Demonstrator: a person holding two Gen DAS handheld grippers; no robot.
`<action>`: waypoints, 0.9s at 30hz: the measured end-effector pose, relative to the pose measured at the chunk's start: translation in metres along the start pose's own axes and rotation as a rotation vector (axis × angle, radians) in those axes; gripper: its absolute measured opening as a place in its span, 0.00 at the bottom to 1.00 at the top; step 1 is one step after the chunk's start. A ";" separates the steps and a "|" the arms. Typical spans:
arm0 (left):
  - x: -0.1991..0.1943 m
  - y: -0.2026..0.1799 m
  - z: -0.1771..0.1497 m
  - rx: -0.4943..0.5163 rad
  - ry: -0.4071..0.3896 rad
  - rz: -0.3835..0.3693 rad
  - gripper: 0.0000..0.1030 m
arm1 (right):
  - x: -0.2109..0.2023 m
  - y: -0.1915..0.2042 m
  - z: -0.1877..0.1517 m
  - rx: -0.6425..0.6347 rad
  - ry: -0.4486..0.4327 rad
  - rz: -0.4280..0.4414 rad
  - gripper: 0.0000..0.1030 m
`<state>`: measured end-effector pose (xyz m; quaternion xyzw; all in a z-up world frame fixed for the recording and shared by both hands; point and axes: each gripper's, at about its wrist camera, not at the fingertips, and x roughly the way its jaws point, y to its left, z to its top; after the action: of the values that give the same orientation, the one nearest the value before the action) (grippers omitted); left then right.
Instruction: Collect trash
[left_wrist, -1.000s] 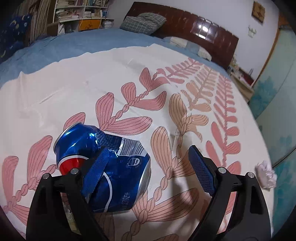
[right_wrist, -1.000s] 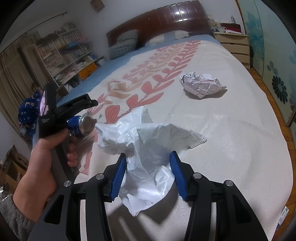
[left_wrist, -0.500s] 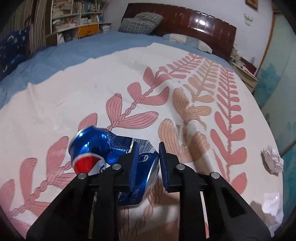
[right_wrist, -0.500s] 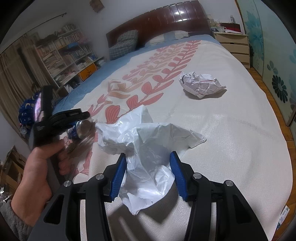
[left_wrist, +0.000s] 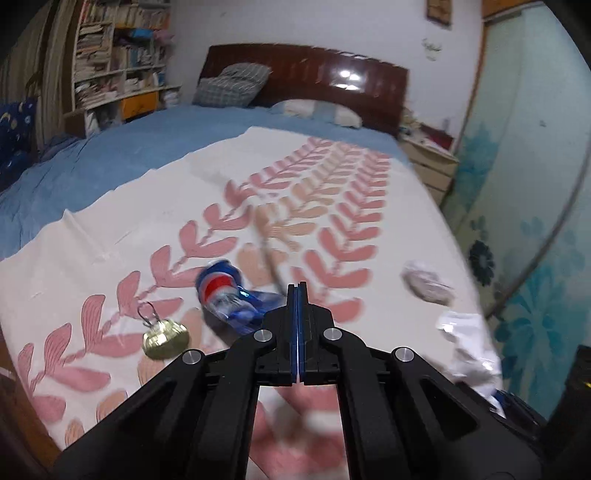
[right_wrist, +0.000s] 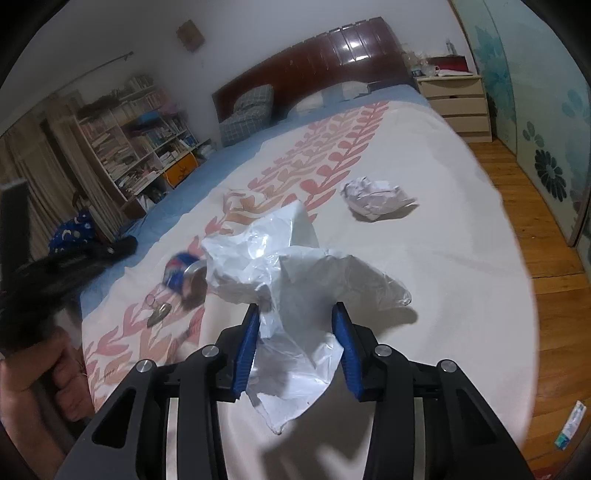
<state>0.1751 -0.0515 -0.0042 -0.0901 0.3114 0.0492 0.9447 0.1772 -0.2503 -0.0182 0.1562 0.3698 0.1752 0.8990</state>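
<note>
A crushed blue Pepsi can (left_wrist: 229, 295) lies blurred on the bed's leaf-patterned cover, just beyond and left of my left gripper (left_wrist: 297, 291), which is shut with nothing between its pads. The can (right_wrist: 181, 273) also shows in the right wrist view, left of a white plastic bag (right_wrist: 295, 266). My right gripper (right_wrist: 295, 325) is open, its blue pads standing on either side of the bag's near part. A crumpled paper ball (right_wrist: 373, 197) lies farther up the bed; it shows in the left wrist view (left_wrist: 424, 282) at right.
A gold medallion on a key ring (left_wrist: 162, 338) lies left of the can. The bag (left_wrist: 469, 343) sits at the right in the left wrist view. A bookshelf (right_wrist: 136, 147), the headboard (right_wrist: 317, 62), a nightstand (right_wrist: 458, 99) and the wooden floor (right_wrist: 546, 229) surround the bed.
My left gripper closed from wide open to fully shut and pulled up and back; the can slipped out and now lies on the cover. The right gripper stayed around the bag.
</note>
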 end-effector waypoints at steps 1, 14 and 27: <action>-0.007 -0.006 -0.002 0.003 0.000 -0.012 0.00 | -0.011 -0.004 -0.002 0.003 -0.001 -0.003 0.39; -0.012 -0.015 -0.034 0.080 -0.003 -0.039 0.18 | -0.070 -0.036 -0.024 0.038 0.016 -0.007 0.39; 0.084 0.025 -0.014 0.141 0.095 0.001 0.66 | -0.028 -0.022 -0.030 -0.014 0.095 -0.001 0.40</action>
<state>0.2306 -0.0265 -0.0684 -0.0254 0.3586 0.0230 0.9328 0.1412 -0.2777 -0.0306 0.1412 0.4111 0.1847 0.8814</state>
